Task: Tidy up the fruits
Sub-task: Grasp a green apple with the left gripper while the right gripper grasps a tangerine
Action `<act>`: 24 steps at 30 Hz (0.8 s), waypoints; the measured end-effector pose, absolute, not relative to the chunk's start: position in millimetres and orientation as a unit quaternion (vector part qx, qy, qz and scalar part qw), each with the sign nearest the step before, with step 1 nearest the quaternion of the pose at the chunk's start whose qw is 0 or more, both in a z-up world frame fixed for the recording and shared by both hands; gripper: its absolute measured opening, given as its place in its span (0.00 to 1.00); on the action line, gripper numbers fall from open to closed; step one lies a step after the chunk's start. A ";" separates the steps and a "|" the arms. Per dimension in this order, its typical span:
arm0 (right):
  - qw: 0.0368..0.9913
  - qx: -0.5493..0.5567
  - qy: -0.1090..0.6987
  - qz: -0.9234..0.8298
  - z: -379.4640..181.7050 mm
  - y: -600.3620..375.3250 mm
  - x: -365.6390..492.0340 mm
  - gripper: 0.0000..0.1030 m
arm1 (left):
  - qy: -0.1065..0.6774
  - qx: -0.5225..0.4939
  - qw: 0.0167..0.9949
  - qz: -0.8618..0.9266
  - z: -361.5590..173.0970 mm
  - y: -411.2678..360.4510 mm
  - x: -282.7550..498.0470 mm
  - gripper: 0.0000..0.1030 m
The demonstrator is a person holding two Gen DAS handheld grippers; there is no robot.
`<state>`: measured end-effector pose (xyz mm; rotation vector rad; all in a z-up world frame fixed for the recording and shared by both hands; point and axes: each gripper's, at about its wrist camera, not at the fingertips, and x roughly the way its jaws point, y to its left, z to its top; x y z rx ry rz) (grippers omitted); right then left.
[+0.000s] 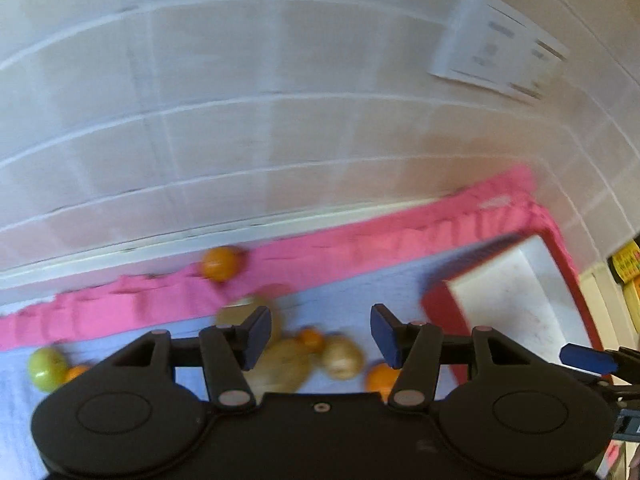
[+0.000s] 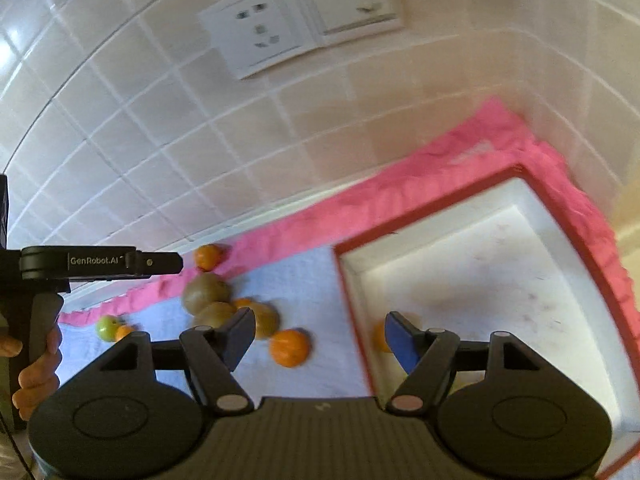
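Two claws, both mine, both empty. Left claw (image 1: pixel 320 334): jaws standing part-way apart, nothing between the pads. Right claw (image 2: pixel 320 340): jaws wider, also bare.

Fruit, loose on the pale blue cloth (image 2: pixel 312 276) with its pink border (image 1: pixel 360 240), spread over the desk:
- one orange (image 2: pixel 289 347), nearest the box, lying just left of my right claw's centre line and a little beyond its left finger;
- a cluster of brown kiwis (image 2: pixel 206 292), further left and further off, with a small orange (image 1: pixel 311 339) among them;
- one orange (image 1: pixel 221 263) at the far edge, on the pink border by the wall;
- one green fruit (image 1: pixel 46 368) at far left, another orange just beside it.

Red-rimmed white box (image 2: pixel 460 272): right side of the cloth, directly ahead of my right claw; one orange (image 2: pixel 380 336) already inside, half hidden behind the right finger.

Judgement: the right claw is nearer the box, the left claw sits over the kiwi cluster. Round fruit, no long axis to mind.

Writing: "GenRobot.AI" on the left claw's body, seen from the right wrist view. Wall sockets (image 2: pixel 260 28) unlabelled.
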<state>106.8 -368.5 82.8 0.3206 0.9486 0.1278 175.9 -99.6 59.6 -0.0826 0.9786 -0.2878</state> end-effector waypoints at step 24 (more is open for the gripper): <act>0.842 0.113 0.520 0.089 7.0 -276.4 156.4 0.72 | 0.510 -0.185 0.840 0.006 2.8 121.9 170.6 0.66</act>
